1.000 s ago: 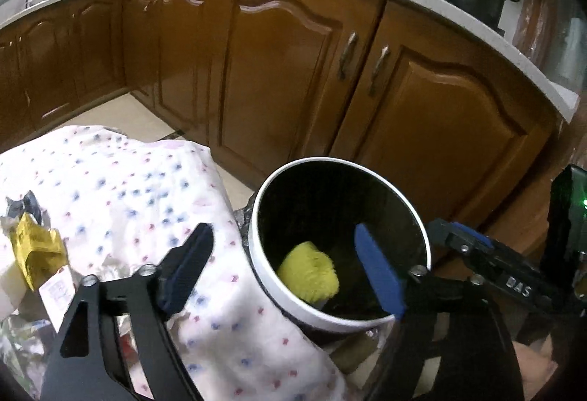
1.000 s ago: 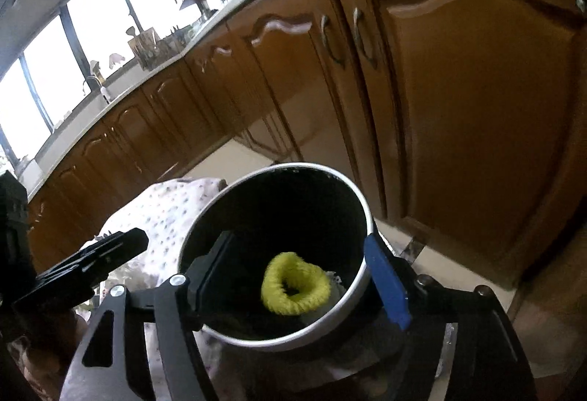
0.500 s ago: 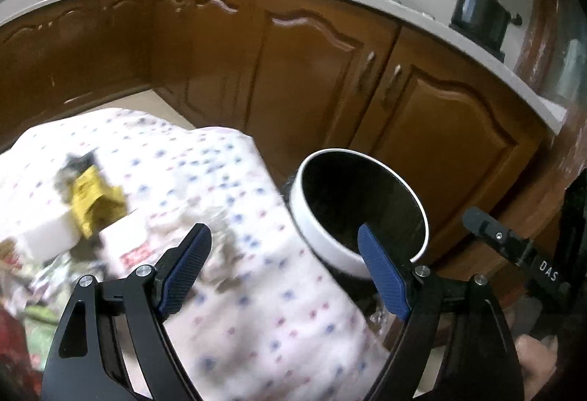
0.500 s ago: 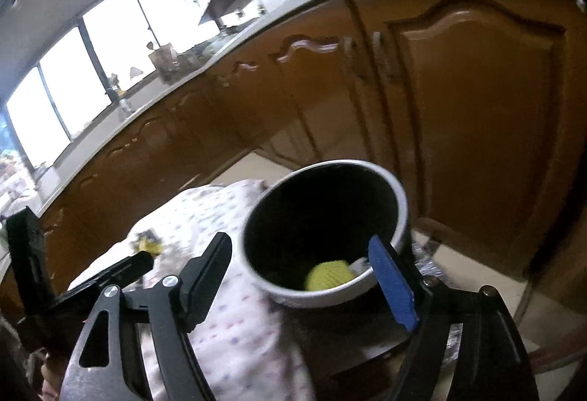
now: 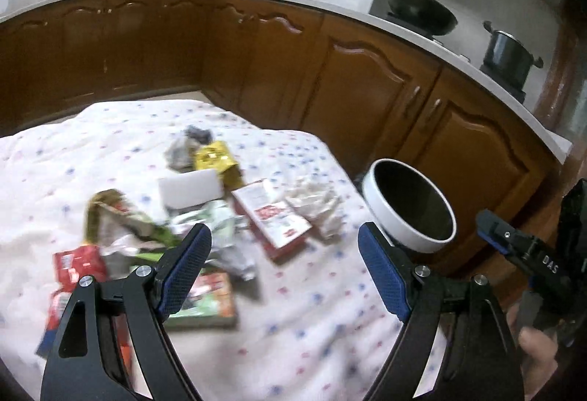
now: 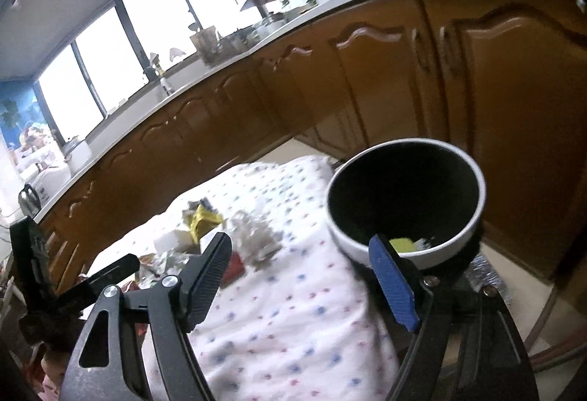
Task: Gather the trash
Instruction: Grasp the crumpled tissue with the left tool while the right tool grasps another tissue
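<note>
We saw the left gripper [image 5: 284,267] spread wide with nothing between its blue pads, hovering over the dotted tablecloth [image 5: 301,320]. The right gripper [image 6: 299,276] was also wide open and empty, out over the cloth's edge near the bin [image 6: 405,197]. The trash pile [image 5: 190,214] lay in the middle of the cloth: a yellow packet [image 5: 214,159], a white box [image 5: 190,189], a red-and-white carton [image 5: 273,217], crumpled white paper [image 5: 315,203], a green wrapper [image 5: 121,217], red packets [image 5: 79,263] and a green flat pack [image 5: 209,298] just behind the left finger. The white-rimmed bin stood just beside the table's right edge, in front of the brown cabinets [image 5: 367,85]; in the right wrist view a yellow item [image 6: 403,244] sat at its bottom. A wok [image 5: 418,10] and a pot [image 5: 508,52] sat on the counter.
</note>
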`<state>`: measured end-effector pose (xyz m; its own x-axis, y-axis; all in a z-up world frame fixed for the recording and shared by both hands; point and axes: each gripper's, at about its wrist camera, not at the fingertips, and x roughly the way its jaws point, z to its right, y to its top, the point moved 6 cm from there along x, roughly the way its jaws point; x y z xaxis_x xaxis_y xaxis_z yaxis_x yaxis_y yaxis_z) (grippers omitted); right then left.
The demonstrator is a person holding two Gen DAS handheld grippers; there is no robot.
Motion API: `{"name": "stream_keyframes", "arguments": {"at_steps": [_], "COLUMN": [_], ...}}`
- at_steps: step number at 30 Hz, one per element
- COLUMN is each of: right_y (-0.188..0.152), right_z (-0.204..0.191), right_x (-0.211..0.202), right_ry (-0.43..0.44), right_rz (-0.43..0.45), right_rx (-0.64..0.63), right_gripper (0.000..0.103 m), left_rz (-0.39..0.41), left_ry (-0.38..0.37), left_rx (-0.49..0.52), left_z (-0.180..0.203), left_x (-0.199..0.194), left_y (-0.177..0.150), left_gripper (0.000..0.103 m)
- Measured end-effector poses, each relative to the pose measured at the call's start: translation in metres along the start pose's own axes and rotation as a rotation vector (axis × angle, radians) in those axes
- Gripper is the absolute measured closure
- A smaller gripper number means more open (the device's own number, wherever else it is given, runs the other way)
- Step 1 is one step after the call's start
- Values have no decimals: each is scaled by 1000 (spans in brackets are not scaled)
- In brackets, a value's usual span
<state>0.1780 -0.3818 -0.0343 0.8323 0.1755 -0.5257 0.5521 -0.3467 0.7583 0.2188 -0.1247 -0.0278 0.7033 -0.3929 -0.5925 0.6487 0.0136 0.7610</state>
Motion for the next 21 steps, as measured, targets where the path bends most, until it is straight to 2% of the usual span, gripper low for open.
{"name": "stream_keyframes", "arguments": {"at_steps": [6, 10, 14, 21], "right_y": [-12, -15, -15, -16], "right_z": [-27, -41, -53, -58], "right_x": [23, 40, 64, 112], "right_ry": [39, 51, 65, 66], "right_rz": [-42, -59, -93, -183], "right_rx": [-29, -60, -88, -83], "right_gripper": [24, 19, 19, 19], "left_rz": [-11, -37, -68, -105], "left_ry": [46, 69, 73, 93], "left_rx": [-17, -25, -25, 31], "left_z": [-32, -45, -50, -42], "left_x": [-7, -1, 10, 36], "left_y": [-5, -7, -7, -4], "left_gripper": [19, 19, 19, 20]}}
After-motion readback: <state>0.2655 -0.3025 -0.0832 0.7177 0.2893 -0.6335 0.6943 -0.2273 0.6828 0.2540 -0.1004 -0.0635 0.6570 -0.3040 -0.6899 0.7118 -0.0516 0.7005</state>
